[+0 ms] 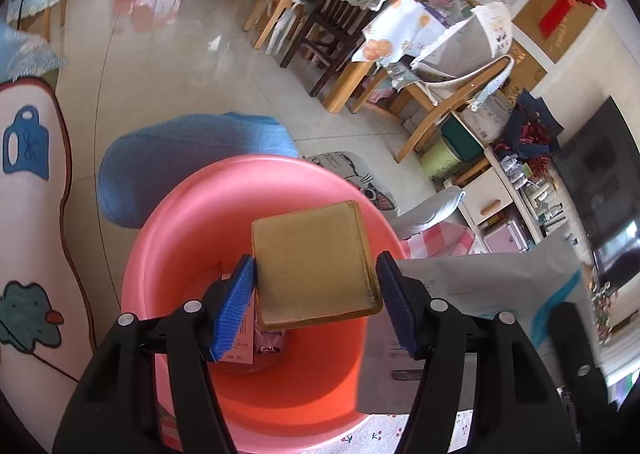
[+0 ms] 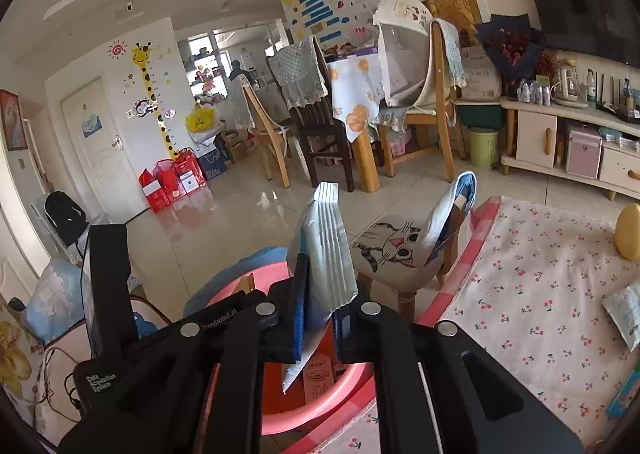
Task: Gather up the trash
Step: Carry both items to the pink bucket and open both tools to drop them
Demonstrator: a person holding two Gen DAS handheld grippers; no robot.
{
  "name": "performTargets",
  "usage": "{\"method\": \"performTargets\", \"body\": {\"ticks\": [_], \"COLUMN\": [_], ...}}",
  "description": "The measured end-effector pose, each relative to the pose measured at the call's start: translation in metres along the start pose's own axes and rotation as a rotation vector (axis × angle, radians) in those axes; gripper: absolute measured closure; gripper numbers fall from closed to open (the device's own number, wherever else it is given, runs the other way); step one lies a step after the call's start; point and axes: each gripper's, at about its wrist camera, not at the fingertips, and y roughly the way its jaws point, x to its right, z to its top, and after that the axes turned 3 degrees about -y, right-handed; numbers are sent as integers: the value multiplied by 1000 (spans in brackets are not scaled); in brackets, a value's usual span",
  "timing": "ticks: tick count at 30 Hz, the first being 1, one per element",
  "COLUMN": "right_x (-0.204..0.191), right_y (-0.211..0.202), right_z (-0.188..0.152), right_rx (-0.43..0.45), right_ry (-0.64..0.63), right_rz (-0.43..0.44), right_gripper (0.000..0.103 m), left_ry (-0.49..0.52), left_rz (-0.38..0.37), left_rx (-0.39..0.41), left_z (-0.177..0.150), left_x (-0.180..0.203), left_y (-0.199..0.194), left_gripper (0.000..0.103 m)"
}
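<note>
A pink plastic basin (image 1: 168, 234) stands right under my left gripper (image 1: 316, 274). A flat gold packet (image 1: 312, 262) lies between its blue pads over the basin; the left pad touches its edge and a sliver of gap shows at the right pad, so the gripper is open. Several wrappers (image 1: 272, 338) lie on the basin's floor. My right gripper (image 2: 320, 318) is shut on a silver-white pouch with blue print (image 2: 328, 246), held upright above the basin's rim (image 2: 280, 414). In the left wrist view that pouch (image 1: 480, 294) hangs just right of the basin.
A stool with a cat face (image 2: 392, 250) stands beyond the basin, a blue cushion (image 1: 180, 158) to its left. The cherry-print cloth (image 2: 540, 294) on the right carries another white packet (image 2: 624, 310) and a yellow object (image 2: 628, 230). Dining chairs (image 2: 320, 114) and a cabinet (image 2: 560, 142) stand farther off.
</note>
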Motion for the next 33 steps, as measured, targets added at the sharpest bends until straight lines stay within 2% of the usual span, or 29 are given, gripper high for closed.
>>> {"method": "performTargets", "body": {"ticks": [1, 2, 3, 4, 6, 10, 11, 12, 14, 15, 23, 33], "right_x": [2, 4, 6, 9, 17, 35, 38, 42, 47, 50, 73, 98], "right_y": [5, 13, 18, 20, 17, 4, 0, -4, -14, -18, -61, -120], "right_z": [-6, -10, -14, -17, -25, -33, -34, -36, -40, -42, -62, -87], "right_rx": [-24, -46, -62, -70, -64, -47, -41, -37, -33, -32, -26, -1], "right_ry": [12, 22, 32, 40, 56, 75, 72, 66, 48, 42, -15, -45], "right_rz": [8, 6, 0, -2, -22, -80, -97, -111, -151, -174, -285, -394], "right_gripper": [88, 84, 78, 73, 47, 33, 25, 20, 18, 13, 12, 11], "left_ry": [-13, -25, -38, -50, -72, -68, -57, -44, -9, 10, 186, 435], "left_rz": [8, 16, 21, 25, 33, 42, 42, 42, 39, 37, 11, -145], "left_rx": [-11, -17, -18, -14, 4, 21, 21, 23, 30, 34, 34, 57], "left_z": [2, 2, 3, 3, 2, -1, -2, -3, -5, -6, -22, -62], "left_x": [-2, -3, -5, -7, -9, -8, -7, -4, 2, 4, 39, 88], "left_y": [4, 6, 8, 8, 6, 4, 4, 5, 3, 3, 2, -11], "left_gripper": [32, 23, 20, 20, 16, 14, 14, 13, 13, 13, 12, 12]}}
